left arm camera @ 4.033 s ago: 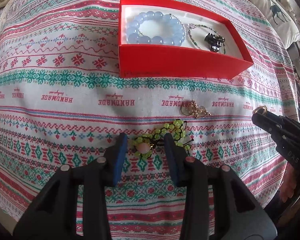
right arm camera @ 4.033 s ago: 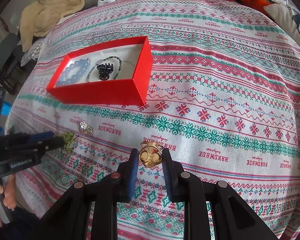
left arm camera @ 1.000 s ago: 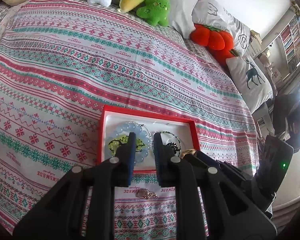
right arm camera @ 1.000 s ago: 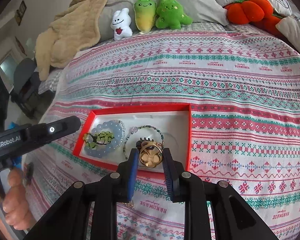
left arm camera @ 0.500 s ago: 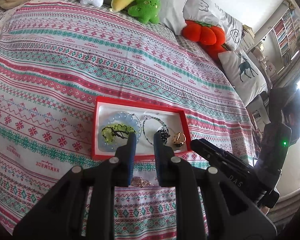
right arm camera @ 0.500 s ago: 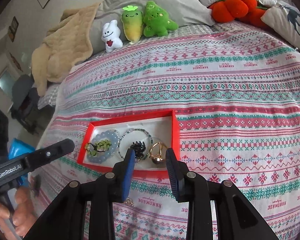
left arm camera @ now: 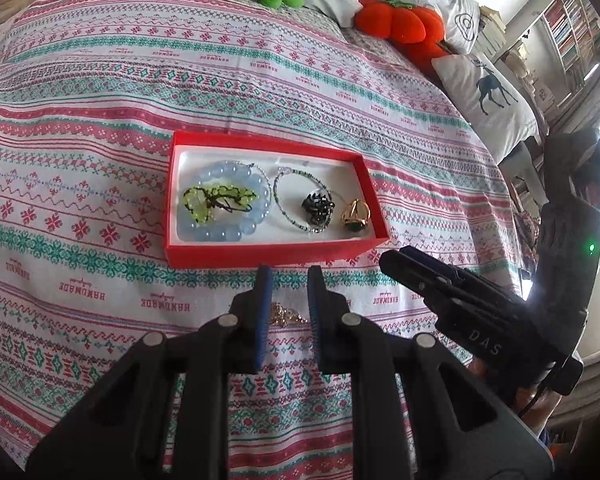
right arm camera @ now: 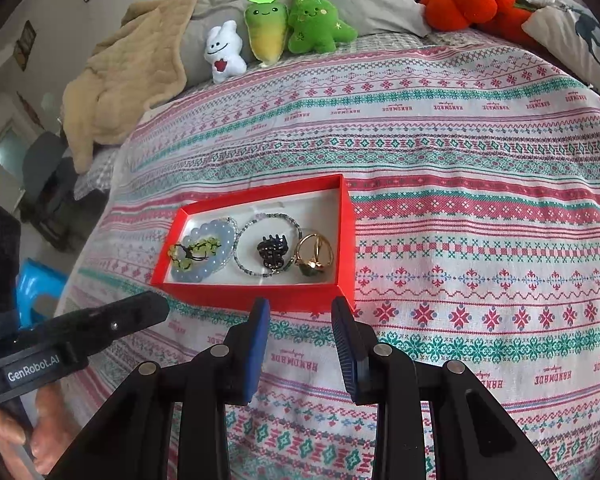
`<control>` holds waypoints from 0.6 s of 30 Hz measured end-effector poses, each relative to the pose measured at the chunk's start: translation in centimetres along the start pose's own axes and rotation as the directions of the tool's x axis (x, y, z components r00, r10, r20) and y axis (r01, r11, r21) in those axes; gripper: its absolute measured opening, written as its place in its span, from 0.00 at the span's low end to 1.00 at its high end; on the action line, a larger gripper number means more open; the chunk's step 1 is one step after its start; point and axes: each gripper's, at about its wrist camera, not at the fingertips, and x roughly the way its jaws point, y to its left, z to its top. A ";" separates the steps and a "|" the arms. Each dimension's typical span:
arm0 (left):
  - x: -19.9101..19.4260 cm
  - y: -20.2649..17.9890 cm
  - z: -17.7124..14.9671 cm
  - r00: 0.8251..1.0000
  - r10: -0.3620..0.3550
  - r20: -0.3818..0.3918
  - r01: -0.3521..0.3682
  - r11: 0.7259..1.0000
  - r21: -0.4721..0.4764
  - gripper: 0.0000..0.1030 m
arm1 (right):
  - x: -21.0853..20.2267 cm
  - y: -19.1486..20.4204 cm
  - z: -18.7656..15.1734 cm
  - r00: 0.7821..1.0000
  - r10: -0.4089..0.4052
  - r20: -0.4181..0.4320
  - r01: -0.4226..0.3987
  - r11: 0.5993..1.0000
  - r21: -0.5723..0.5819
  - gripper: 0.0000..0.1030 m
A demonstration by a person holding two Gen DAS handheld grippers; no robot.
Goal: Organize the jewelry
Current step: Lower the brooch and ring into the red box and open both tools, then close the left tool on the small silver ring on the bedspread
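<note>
Left hand-held gripper (left arm camera: pixel 286 276) hangs above the bedspread (left arm camera: pixel 100 92) just short of the red box (left arm camera: pixel 260 254), its blue-padded jaws at a narrow gap and holding nothing; four seconds ago they straddled the green beaded bracelet (left arm camera: pixel 220 202) on the cloth, which now lies inside the box, draped over the pale blue bead bracelet (left arm camera: pixel 224 232) at the left end. Next to the right in the box sit a thin beaded loop (left arm camera: pixel 278 204), a black claw clip (left arm camera: pixel 318 208) and, at the right end, the gold ring (left arm camera: pixel 356 216). Right hand-held gripper (right arm camera: pixel 300 312) stands empty with its jaws moderately wide, near the box's front wall; one second ago it still pinched that ring over the box, so both pieces have been deposited and both tools have drawn back. One small gold-coloured item (left arm camera: pixel 286 316) remains on the bedspread, partly hidden between the left tool's fingers (its exact type cannot be made out), so in my judgement the task is nearly done and this piece is the next pickup. Materials noted: rigid red card box with a white liner, smooth translucent round beads, knotted dark cord on the green bracelet, polished metal ring with a dark stone, and a woven cotton spread that offers a soft, yielding surface.
</note>
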 end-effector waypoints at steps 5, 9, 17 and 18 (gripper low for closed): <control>1.3 -0.3 -0.7 0.998 0.026 -0.053 -0.026 1.000 0.012 0.18 | 0.1 -0.1 -0.2 1.000 -0.003 -0.014 0.003 1.000 0.001 0.32; 2.1 -0.7 -1.2 0.996 0.036 -0.082 -0.034 0.999 0.028 0.18 | 0.4 -0.2 -0.2 1.000 -0.008 -0.031 0.008 1.000 0.004 0.31; 4.0 -1.5 -2.2 0.987 0.086 -0.135 -0.078 0.995 0.065 0.18 | 0.6 -0.6 -0.2 0.999 -0.015 -0.042 0.015 1.000 0.008 0.32; 4.2 -1.5 -2.2 0.987 0.090 -0.135 -0.082 0.995 0.065 0.18 | 0.6 -0.6 -0.2 0.999 -0.015 -0.042 0.015 1.000 0.009 0.32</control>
